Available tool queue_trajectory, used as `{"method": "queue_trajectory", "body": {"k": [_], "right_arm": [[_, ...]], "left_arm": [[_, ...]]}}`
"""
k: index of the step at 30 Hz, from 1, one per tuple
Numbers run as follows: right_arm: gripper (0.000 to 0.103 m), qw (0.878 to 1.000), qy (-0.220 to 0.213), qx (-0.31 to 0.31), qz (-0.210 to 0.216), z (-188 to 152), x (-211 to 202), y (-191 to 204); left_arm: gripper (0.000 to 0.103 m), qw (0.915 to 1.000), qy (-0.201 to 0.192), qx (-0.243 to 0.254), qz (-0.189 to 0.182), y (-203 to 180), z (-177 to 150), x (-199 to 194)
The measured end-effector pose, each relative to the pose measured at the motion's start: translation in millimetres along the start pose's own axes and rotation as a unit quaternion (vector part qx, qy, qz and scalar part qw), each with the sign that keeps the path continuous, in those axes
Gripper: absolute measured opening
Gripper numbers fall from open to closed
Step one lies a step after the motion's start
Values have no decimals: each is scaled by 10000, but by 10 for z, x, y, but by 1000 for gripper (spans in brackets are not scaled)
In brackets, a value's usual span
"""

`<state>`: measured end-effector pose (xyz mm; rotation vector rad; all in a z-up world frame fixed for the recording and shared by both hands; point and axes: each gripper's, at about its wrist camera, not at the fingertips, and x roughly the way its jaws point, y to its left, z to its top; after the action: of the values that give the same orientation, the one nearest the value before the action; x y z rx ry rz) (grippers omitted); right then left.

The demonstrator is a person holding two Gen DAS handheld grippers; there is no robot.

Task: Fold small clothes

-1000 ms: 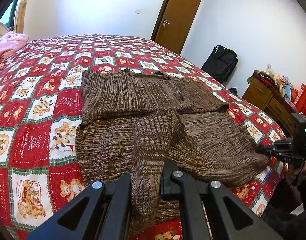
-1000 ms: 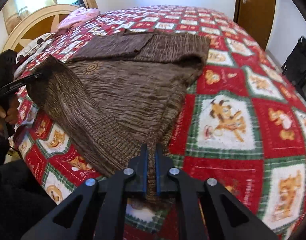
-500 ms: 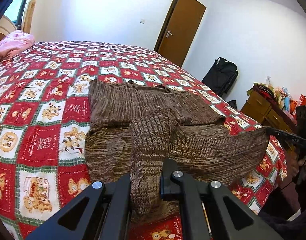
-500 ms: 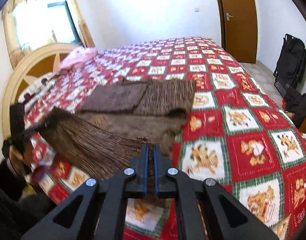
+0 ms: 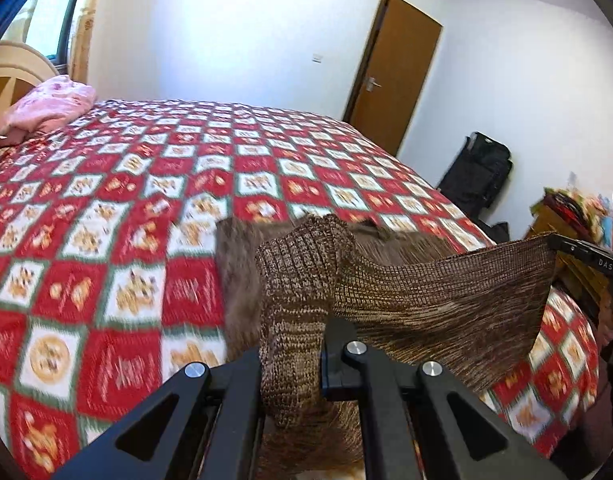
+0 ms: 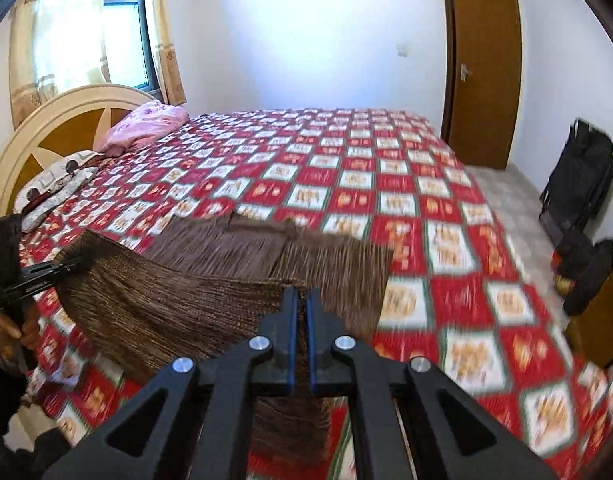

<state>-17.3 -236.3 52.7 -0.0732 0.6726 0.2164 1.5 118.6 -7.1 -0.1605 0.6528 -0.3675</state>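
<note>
Brown ribbed knit sweater (image 5: 434,300) hangs stretched across the lower frame above the red checked quilt (image 5: 106,208), my left gripper (image 5: 292,344) clamped on its chunky folded corner, my right gripper (image 6: 302,320) pinching its thin edge

Wrist views sharing bed (image 5: 106,240), close

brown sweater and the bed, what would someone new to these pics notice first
First the brown knitted sweater, its near hem lifted off the bed and stretched between the left gripper and the right gripper, both shut on it, while its far part lies on the quilt. Next the loud red, white and green checked quilt covering the whole bed. Past that, a pink pillow by the headboard and a brown door in the far wall.
</note>
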Motion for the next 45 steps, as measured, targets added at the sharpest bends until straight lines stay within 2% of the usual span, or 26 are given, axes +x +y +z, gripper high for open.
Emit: {"method": "queue_trajectory", "body": {"k": [7, 15, 18, 20, 26, 28, 32, 36, 37, 39, 40, 41, 43, 45], "right_arm": [[6, 9995, -8, -123, -305, 475, 570, -50], [5, 9967, 54, -119, -803, 749, 1301, -155], [5, 9924, 188, -209, -1200, 708, 1614, -210], [5, 9906, 315, -137, -1326, 667, 1778, -286], [5, 9841, 706, 86, -1627, 405, 2164, -524], [5, 9830, 754, 102, -1673, 368, 2257, -558], [6, 9786, 824, -243, -1871, 269, 2432, -475], [8, 9772, 1099, -294, -1790, 247, 2568, -498], [13, 9790, 1114, -179, -1697, 277, 2530, -541], [37, 9824, 992, 166, -1573, 330, 2371, -653], [57, 9841, 840, 373, -1521, 352, 2248, -709], [68, 9857, 563, 678, -1433, 367, 1995, -789], [69, 9862, 257, 1004, -1293, 336, 1585, -860], [69, 9873, 148, 1113, -1119, 262, 1257, -854]], "left_arm": [[3, 9989, -18, -291, 375, 168, 376, 432], [3, 9963, 119, -523, 675, 348, 592, 1038], [3, 9952, 265, -529, 785, 379, 600, 1316], [3, 9944, 386, -576, 792, 396, 590, 1486], [4, 9884, 825, -608, 1124, 437, 418, 1909], [4, 9880, 819, -709, 1098, 467, 396, 1931], [5, 9881, 843, -827, 987, 515, 394, 1937], [5, 9867, 934, -1109, 739, 609, 439, 1934], [5, 9856, 1032, -1128, 721, 616, 461, 1897], [6, 9838, 1201, -1052, 819, 606, 498, 1793], [8, 9838, 1286, -962, 799, 597, 513, 1688], [10, 9841, 1336, -892, 755, 592, 515, 1598], [14, 9843, 1334, -824, 804, 593, 483, 1418], [14, 9858, 1198, -769, 894, 565, 415, 1218]]}}
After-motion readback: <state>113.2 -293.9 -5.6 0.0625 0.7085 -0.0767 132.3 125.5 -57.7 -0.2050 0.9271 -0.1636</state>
